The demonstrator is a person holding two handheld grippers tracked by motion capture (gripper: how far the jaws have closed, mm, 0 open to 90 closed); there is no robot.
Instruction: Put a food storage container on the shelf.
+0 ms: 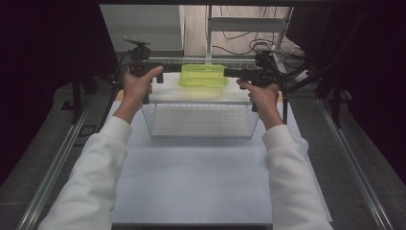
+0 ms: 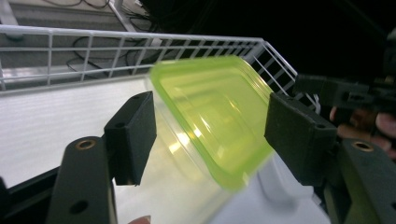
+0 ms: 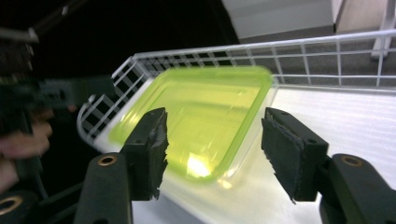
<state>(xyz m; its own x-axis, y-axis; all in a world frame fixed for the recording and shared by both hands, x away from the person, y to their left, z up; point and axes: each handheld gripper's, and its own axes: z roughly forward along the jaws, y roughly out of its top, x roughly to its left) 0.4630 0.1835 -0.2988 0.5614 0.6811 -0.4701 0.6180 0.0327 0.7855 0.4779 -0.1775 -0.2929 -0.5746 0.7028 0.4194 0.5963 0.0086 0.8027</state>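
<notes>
White sleeves reach in over the smooth white surface [image 1: 191, 182], both tongs, left [image 2: 210, 135] and right [image 3: 212, 149], gaping wide and gripping nothing, flanking a translucent lime-green rounded-rectangle plastic tub [image 1: 203, 75] at the far end of the wire basket [image 1: 201, 125].

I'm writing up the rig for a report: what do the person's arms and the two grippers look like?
Both arms wear long white sleeves ending at the wrists. The left gripper and right gripper are black, each with two blocky fingers faced with rough dark pads and brass-ringed screw holes. Black cables trail from the right one.
</notes>
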